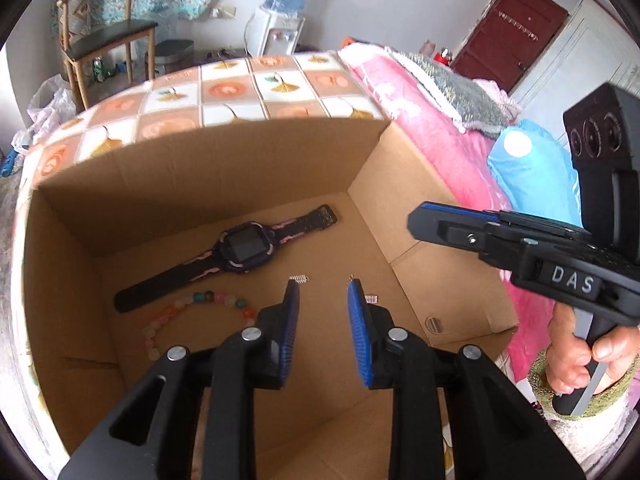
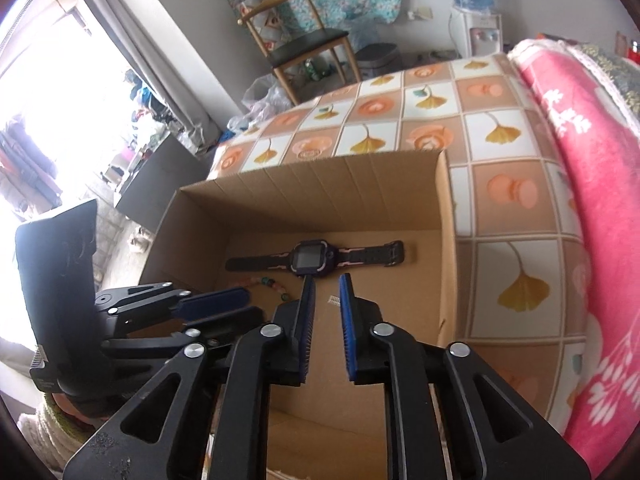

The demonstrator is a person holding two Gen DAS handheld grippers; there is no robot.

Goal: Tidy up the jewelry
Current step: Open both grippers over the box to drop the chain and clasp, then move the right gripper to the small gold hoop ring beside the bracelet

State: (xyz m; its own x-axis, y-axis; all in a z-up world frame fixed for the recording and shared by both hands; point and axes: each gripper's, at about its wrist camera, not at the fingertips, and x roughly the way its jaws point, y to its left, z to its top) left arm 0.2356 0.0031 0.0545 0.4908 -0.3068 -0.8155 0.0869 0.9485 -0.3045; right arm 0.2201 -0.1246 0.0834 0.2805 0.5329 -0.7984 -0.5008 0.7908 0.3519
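Observation:
An open cardboard box stands on a tiled-pattern tablecloth. On its floor lie a black and purple smartwatch, a bracelet of pastel beads and small silver earrings. My left gripper is open and empty above the box floor, just in front of the earrings. My right gripper is open and empty over the box, near the watch. It shows from the side in the left wrist view.
The tablecloth spreads around the box. A pink blanket lies to the right. A wooden chair, a water dispenser and a window with curtain stand behind the table.

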